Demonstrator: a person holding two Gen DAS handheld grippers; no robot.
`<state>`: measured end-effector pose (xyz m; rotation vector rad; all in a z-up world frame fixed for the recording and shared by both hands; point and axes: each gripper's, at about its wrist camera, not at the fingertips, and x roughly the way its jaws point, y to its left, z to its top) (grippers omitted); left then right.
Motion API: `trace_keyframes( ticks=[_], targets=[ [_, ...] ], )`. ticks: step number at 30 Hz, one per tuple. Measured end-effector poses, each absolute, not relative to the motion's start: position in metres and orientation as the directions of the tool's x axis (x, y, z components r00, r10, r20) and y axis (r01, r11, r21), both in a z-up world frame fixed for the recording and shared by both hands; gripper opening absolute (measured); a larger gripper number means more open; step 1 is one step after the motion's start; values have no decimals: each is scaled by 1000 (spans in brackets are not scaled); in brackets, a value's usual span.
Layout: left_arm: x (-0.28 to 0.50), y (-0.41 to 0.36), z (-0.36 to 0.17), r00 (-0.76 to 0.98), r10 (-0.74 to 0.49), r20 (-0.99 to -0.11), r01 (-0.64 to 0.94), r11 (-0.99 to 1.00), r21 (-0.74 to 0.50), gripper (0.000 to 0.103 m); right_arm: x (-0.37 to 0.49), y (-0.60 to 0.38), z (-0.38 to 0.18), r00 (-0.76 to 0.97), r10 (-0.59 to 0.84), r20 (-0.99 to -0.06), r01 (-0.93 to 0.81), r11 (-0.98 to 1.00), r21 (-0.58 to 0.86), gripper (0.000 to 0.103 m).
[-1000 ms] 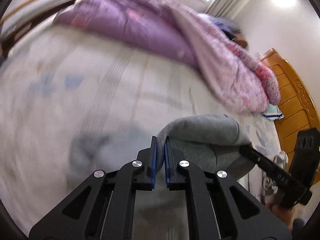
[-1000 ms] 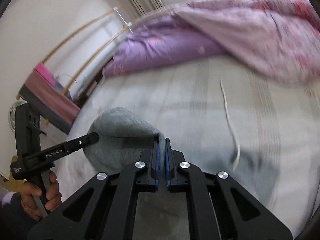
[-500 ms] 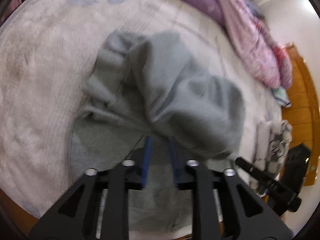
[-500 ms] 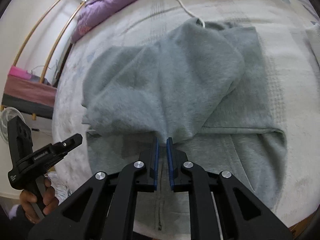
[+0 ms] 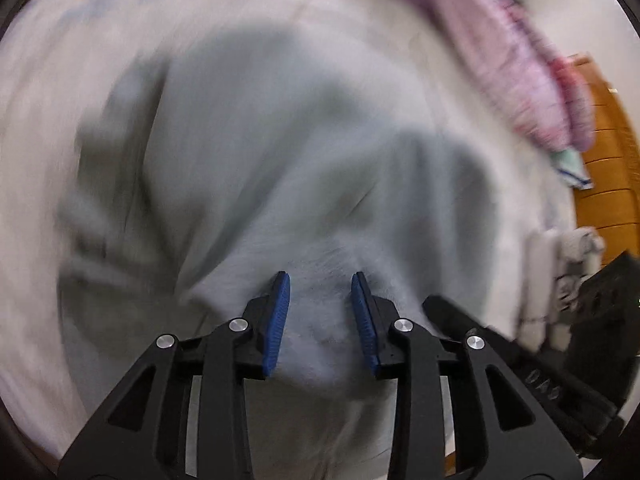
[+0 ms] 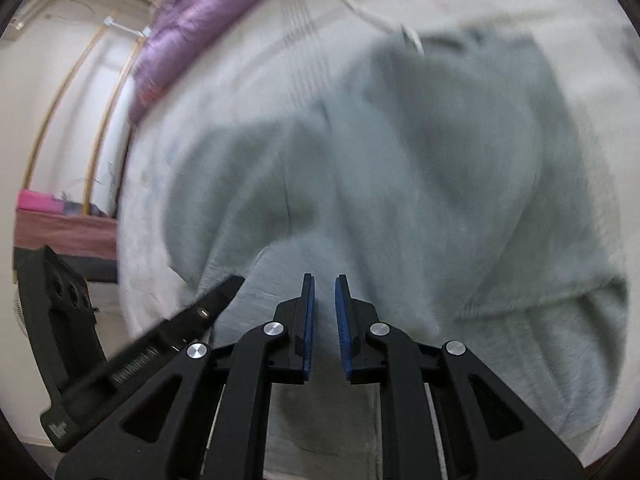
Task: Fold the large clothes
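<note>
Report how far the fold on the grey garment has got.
Done: the grey garment lies on the bed with one part folded over onto itself. In hand: the left gripper and right gripper are both opening, and grey cloth shows in the gap between each pair of pads. Left: the doubled layer looks bunched, so smoothing and probably further folds remain.

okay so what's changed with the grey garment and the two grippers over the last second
Both grippers carried the grey garment down and laid its fold onto the bed. The left gripper and right gripper, clamped on fabric before, are now opening and letting go. The purple quilt stayed put.
</note>
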<state>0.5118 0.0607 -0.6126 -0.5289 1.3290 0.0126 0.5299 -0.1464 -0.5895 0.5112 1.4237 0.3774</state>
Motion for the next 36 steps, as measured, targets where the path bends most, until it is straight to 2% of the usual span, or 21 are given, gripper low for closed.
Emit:
trace_keyframes(
  ticks=[3, 5, 8, 10, 14, 18, 19, 21, 22, 25, 30, 34, 36],
  targets=[
    [481, 61, -644, 159, -242, -957, -341, 897, -283, 32, 506, -150, -617, 47, 512, -858, 89, 853, 514, 9],
    [462, 66, -667, 109, -264, -958, -403, 870, -285, 32, 488, -157, -638, -2, 485, -875, 129, 867, 481, 10],
    [461, 61, -660, 131, -242, -961, -372, 887, -274, 33, 474, -169, -649, -9, 521, -853, 177, 841, 512, 8],
    [466, 58, -653, 131, -255, -958, -352, 891, -286, 33, 476, -171, -637, -6, 518, -855, 161, 845, 511, 12],
    [472, 65, -615, 213, -308, -927, -324, 873, -365, 33, 493, -183, -596, 61, 489, -870, 107, 864, 492, 12],
    [491, 80, -576, 315, -302, -900, -345, 847, -405, 46, 526, -205, -557, 169, 485, -858, 103, 857, 505, 13],
    [502, 85, -567, 343, -298, -891, -352, 838, -416, 49, 538, -211, -550, 196, 488, -851, 112, 850, 514, 17],
    [528, 94, -552, 388, -271, -881, -377, 825, -420, 66, 560, -221, -541, 232, 483, -844, 133, 844, 519, 34],
    [542, 98, -549, 398, -246, -884, -389, 827, -406, 66, 573, -225, -539, 245, 475, -845, 139, 845, 516, 46],
    [586, 105, -542, 424, -197, -884, -412, 827, -382, 66, 602, -226, -537, 270, 470, -840, 157, 840, 520, 47],
    [647, 123, -562, 289, -148, -946, -472, 838, -275, 75, 650, -230, -553, 249, 493, -834, 225, 808, 545, 50],
    [674, 129, -584, 232, -106, -967, -504, 837, -213, 78, 679, -219, -570, 211, 486, -848, 251, 812, 527, 54],
    [683, 132, -595, 219, -124, -968, -513, 829, -222, 78, 692, -214, -581, 190, 477, -858, 260, 819, 512, 54]
  ],
)
